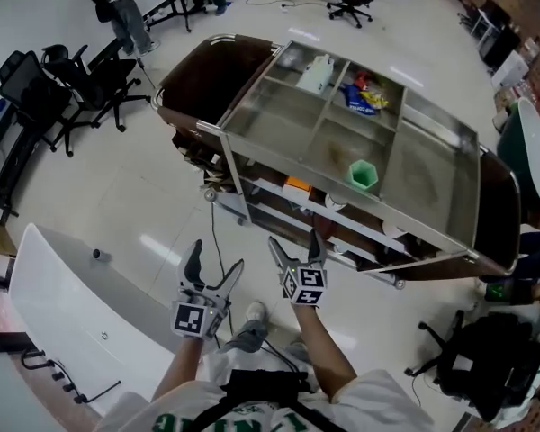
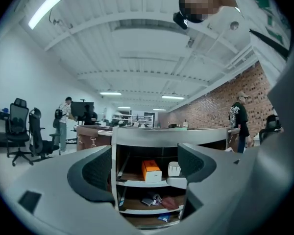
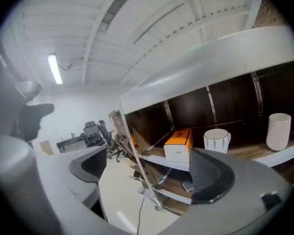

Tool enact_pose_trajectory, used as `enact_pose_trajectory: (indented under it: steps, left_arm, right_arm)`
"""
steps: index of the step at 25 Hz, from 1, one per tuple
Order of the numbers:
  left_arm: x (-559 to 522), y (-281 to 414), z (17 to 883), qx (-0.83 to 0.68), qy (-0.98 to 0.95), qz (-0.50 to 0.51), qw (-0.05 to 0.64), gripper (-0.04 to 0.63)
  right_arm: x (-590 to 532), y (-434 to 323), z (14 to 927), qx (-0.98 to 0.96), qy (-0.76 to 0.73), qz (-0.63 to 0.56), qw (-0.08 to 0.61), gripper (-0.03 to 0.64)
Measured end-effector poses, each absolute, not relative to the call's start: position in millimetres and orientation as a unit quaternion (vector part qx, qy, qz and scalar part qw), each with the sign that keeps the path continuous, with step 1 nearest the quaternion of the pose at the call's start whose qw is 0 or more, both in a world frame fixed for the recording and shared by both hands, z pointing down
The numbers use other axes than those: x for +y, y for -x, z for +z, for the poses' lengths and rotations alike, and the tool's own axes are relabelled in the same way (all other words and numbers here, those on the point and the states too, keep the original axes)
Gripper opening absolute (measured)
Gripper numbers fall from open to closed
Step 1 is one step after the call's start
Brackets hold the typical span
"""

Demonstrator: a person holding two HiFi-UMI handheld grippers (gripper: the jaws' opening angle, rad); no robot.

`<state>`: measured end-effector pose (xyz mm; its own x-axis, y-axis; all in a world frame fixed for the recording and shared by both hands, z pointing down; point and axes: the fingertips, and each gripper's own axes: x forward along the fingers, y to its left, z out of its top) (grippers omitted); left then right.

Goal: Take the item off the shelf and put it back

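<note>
A steel-topped shelf cart (image 1: 279,120) stands ahead of me on the floor. On its middle shelf lies an orange-and-white box (image 1: 297,187) (image 2: 151,170) (image 3: 179,145), with a white cup (image 2: 174,168) (image 3: 216,140) beside it and a taller white cup (image 3: 278,131) further right. My left gripper (image 1: 218,255) (image 2: 144,168) is held level in front of the cart, open and empty. My right gripper (image 1: 294,238) (image 3: 149,168) is tilted slightly down and off to the cart's side; its jaws stand apart with nothing between them. Neither gripper touches the shelf.
A green cup (image 1: 363,175), a blue snack bag (image 1: 364,97) and a white bottle (image 1: 317,72) sit in the cart's top compartments. Office chairs (image 1: 63,84) stand at the left, a white table (image 1: 72,304) near left, a black backpack (image 1: 486,358) at the right. A person (image 2: 240,119) stands beyond the cart.
</note>
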<state>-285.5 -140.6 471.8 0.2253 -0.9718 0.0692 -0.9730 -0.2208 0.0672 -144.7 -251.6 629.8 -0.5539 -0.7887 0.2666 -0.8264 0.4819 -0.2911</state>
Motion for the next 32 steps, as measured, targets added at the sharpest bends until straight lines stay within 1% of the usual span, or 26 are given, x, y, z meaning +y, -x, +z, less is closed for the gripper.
enact_pose_trajectory:
  steps: [3,6,11,17,20,22,26,32]
  left_arm:
    - [-142,254,460,-0.604,-0.796,-0.009,0.038,0.411]
    - [-136,222,452,-0.581,-0.813,-0.019,0.032,0.410]
    - [-127,179,464,-0.549,-0.836,-0.014,0.004,0.410]
    - [-125,131,459,-0.514,-0.857,-0.020,-0.004,0.410]
    - [-126,113,452,-0.500,-0.865,-0.025,-0.012,0.406]
    - [-126,105,447,-0.494,-0.869,-0.026,-0.018,0.403]
    - [-124,97,435,-0.487,-0.872,-0.025,-0.027,0.403]
    - [-121,91,421,-0.487,-0.872,-0.029,-0.042,0.403]
  right_arm:
    - [-206,117,598,-0.876,-0.442,0.193,0.030,0.538]
    - [-171,75,570,-0.872,-0.453,0.184,0.015,0.535]
    - [-140,-10,525,-0.858,-0.499,0.125,-0.004,0.534]
    - [-115,-111,486,-0.810,-0.584,0.060,-0.007,0.534]
    - [-109,-147,466,-0.786,-0.616,0.043,-0.026,0.534]
    - [-106,-165,455,-0.774,-0.632,0.035,-0.036,0.534]
    - [-100,-185,442,-0.761,-0.648,0.012,-0.027,0.531]
    - [-96,-192,432,-0.760,-0.648,0.010,-0.044,0.531]
